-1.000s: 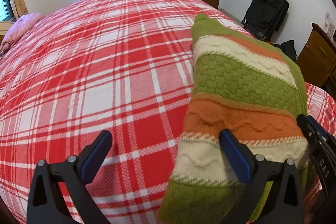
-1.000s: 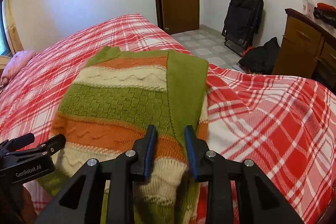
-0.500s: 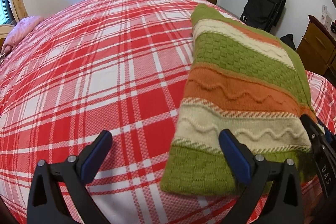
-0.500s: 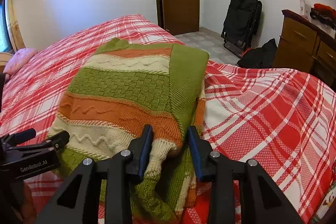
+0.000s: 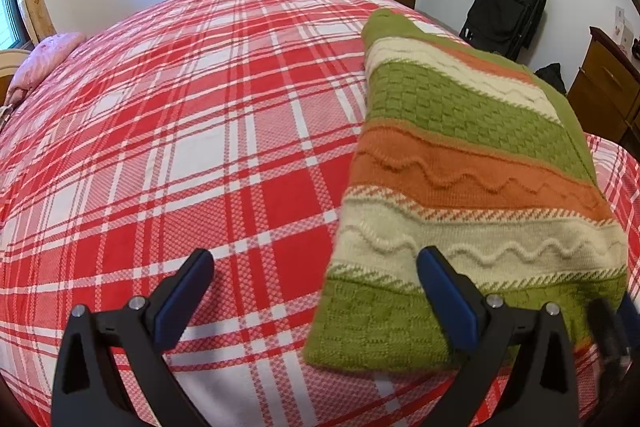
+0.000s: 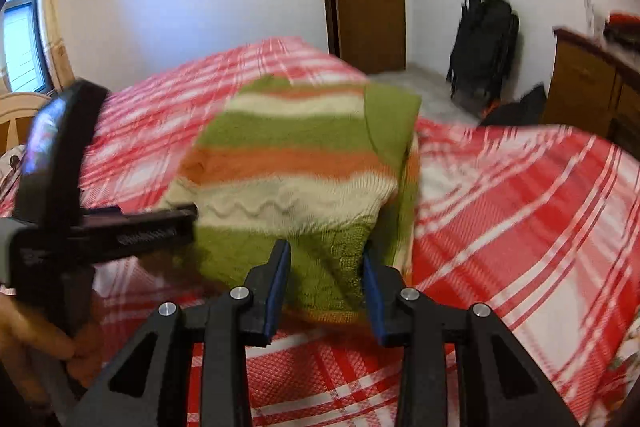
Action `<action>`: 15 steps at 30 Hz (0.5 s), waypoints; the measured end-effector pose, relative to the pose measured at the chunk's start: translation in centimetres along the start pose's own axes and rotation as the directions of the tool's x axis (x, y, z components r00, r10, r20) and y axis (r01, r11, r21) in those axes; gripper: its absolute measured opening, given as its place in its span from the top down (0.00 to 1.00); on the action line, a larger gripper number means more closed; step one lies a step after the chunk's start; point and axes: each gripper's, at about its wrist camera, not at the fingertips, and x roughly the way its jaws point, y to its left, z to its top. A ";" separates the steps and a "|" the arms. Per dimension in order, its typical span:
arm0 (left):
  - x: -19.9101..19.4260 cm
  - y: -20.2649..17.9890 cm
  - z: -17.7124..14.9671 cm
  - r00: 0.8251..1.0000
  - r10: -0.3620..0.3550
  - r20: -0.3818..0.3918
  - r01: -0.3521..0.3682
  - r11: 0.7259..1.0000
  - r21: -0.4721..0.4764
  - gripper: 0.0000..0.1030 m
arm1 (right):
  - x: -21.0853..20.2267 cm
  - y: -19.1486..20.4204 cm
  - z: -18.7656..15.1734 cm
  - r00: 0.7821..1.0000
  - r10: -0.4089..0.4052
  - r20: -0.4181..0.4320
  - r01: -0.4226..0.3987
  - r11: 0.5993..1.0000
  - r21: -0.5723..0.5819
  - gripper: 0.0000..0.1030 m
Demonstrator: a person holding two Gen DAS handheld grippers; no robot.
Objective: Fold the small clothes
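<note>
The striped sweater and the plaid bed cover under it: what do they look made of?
The sweater looks like chunky knitted wool or acrylic, matte, with raised wavy cables and basket-weave blocks. The bed cover looks like a thin woven or printed fabric, smooth and matte, with a fine checked grain; which fibre cannot be told.

Both tongs gape apart.

Bed w/ red-white plaid cover. Folded striped knit sweater lies flat on it, door-side half; pink pillow at far end, window side.
</note>
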 end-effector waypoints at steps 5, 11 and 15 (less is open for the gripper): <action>-0.7 0.0 -0.6 1.000 0.000 0.017 -0.001 1.000 0.025 0.00 | 0.9 -0.5 -0.3 1.000 0.008 -0.014 -0.008 1.000 0.004 0.65; -1.8 0.3 -1.9 1.000 -0.009 0.024 0.008 0.999 0.050 0.00 | 0.2 1.2 -0.8 0.998 -0.064 -0.016 0.063 0.995 -0.076 0.60; -2.6 1.3 -3.1 0.999 -0.035 0.036 0.033 0.999 0.042 0.00 | -1.0 1.7 -2.3 0.995 -0.092 -0.026 0.091 0.994 -0.059 0.34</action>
